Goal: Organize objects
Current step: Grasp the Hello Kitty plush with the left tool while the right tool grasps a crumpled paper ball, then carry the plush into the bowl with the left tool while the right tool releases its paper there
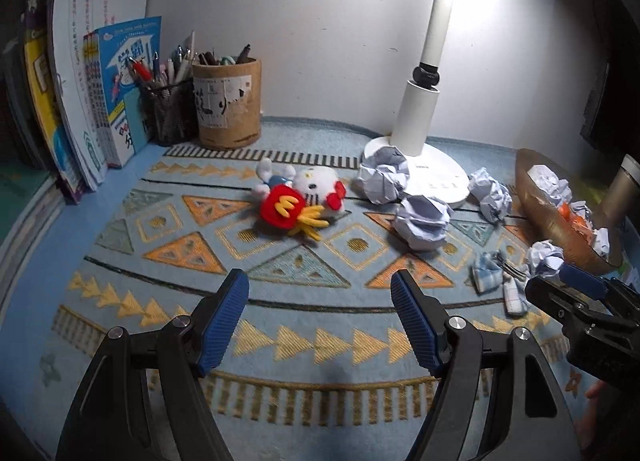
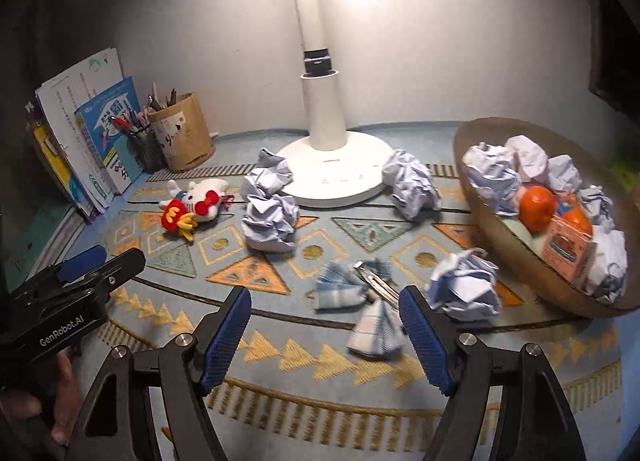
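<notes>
A tall white desk lamp throws a blown-out glare on the grey wall and lights the patterned blue mat beneath, while both fisheye views bend and fall dark at their corners, slightly motion-blurred.

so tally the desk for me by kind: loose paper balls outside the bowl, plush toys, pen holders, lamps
loose crumpled paper balls: 4
plush toy: 1
pen holders: 2
desk lamp: 1
total: 8
</notes>
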Motion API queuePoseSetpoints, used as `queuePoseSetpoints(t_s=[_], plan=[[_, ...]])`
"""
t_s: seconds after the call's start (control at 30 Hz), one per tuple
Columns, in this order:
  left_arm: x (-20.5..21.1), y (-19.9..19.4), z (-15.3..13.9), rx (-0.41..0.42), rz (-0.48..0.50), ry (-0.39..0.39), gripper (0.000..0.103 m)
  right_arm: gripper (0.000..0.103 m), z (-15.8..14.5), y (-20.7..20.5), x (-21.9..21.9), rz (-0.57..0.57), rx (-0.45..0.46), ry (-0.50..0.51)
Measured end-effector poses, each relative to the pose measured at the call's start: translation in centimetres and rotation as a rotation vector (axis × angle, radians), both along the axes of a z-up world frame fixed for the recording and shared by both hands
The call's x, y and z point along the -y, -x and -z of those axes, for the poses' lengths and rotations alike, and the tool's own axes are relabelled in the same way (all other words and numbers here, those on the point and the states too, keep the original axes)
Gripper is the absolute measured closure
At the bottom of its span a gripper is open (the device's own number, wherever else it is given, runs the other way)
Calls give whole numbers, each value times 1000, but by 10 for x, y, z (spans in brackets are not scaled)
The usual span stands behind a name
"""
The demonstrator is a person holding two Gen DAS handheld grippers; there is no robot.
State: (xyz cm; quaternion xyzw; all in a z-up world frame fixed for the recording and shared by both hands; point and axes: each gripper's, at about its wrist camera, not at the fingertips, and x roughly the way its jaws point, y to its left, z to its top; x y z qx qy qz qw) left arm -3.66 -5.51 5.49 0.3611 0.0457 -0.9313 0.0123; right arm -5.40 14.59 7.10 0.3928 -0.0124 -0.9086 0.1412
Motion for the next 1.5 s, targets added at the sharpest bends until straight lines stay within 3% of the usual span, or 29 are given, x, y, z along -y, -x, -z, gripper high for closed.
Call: queuePoseSetpoints(t_s=[0.23, 0.4, 0.43, 0.53, 0.6, 0.63, 0.73, 0.87, 1.13, 1.3, 1.5], plan=[[28, 73, 18, 57, 10, -26, 29, 28, 24, 68, 49, 3, 76, -38], [21, 104, 36, 90, 44, 3, 29, 28, 36, 84, 63, -22, 70, -87], [19, 107, 38, 92, 50, 6, 25, 28, 37, 85, 66, -24, 63, -101], [15, 116, 40, 94, 56, 5, 22, 40, 39, 89, 73, -50, 49, -110], [15, 119, 40, 92, 58, -11, 22, 41, 38, 89, 76, -52, 24, -128], [15, 120, 39, 87, 57, -15, 23, 44, 38, 88, 78, -59, 13, -132], [11, 120, 40, 84, 93, -35, 43, 49, 35, 83, 81, -76, -12, -146], [4, 114, 37, 65, 92, 6, 51, 52, 33, 77, 81, -80, -20, -144], [-8, 74, 19, 61, 126, -41, 52, 53, 14, 34, 66, -81, -35, -148], [-34, 34, 12, 63, 163, -65, 52, 53, 8, -9, 35, -66, -26, -155], [-77, -11, 25, 74, 214, -94, 52, 53, 15, -57, -21, 10, -34, -219]])
